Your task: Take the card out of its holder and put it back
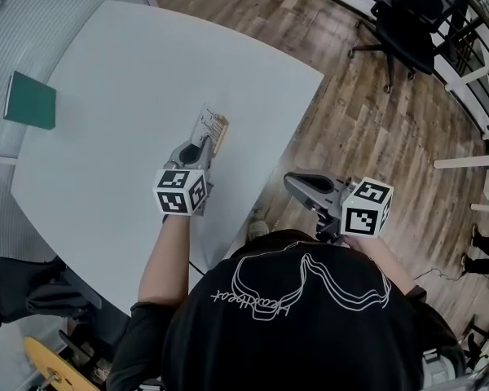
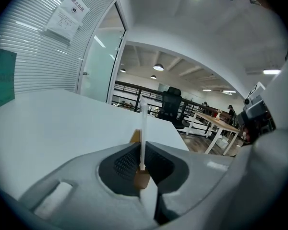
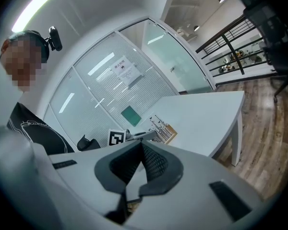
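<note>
White table (image 1: 106, 96), left gripper (image 2: 142, 150) clamping thin upright card (image 2: 143, 121), right gripper (image 3: 139, 146) closed empty.

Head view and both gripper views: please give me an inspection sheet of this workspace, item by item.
Surface: white table with rounded corners.
Job's things: card holder near the table's right edge. The card stands upright and edge-on, apparently seated in the holder's wooden base.
Clutter: green book lying flat at the table's far left.
Grippers: the left gripper is at the holder, with its fingers closed on the card. The right gripper is shut and empty, held off the table over the floor.
Cables: nothing seen on the table.
Surroundings: wooden floor, black office chair, glass partition with blinds.
</note>
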{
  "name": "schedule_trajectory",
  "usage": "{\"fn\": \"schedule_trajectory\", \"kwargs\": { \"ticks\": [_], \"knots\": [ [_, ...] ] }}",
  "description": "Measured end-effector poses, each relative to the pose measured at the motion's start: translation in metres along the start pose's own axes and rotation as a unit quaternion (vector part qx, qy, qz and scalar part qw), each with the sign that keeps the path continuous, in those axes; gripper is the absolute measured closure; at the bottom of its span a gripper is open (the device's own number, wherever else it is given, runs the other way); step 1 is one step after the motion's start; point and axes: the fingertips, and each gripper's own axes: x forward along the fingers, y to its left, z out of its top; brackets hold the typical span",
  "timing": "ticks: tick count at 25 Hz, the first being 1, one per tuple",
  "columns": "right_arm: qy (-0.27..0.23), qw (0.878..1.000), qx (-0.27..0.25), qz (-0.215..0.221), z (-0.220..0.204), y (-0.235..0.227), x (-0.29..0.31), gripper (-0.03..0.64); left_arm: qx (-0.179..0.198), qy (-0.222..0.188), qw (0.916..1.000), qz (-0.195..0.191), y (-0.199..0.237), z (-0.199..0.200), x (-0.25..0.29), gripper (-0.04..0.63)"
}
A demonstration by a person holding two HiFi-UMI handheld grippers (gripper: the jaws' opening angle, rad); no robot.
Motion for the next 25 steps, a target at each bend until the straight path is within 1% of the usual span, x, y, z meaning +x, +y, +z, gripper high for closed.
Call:
{"fn": "schedule_trajectory", "kwargs": {
  "ticks": [8,15,21,25],
  "knots": [
    [-0.006,1.000,0.004,-0.005,-0.005,0.003,-0.009,0.608,-0.001,-0.007,0.9999,0.008,0.000,0.000,-0.001,0.569],
    [-0.006,1.000,0.004,-0.006,-0.004,0.006,-0.011,0.607,-0.004,-0.016,0.9998,0.013,0.000,0.009,-0.004,0.571],
    [-0.007,1.000,0.004,-0.005,-0.004,0.005,-0.011,0.609,-0.013,-0.037,0.9990,0.021,0.003,0.020,-0.012,0.571],
    [-0.021,1.000,0.002,-0.012,-0.002,0.003,-0.014,0.608,-0.016,-0.049,0.9983,0.026,0.003,0.027,-0.020,0.571]
  ]
}}
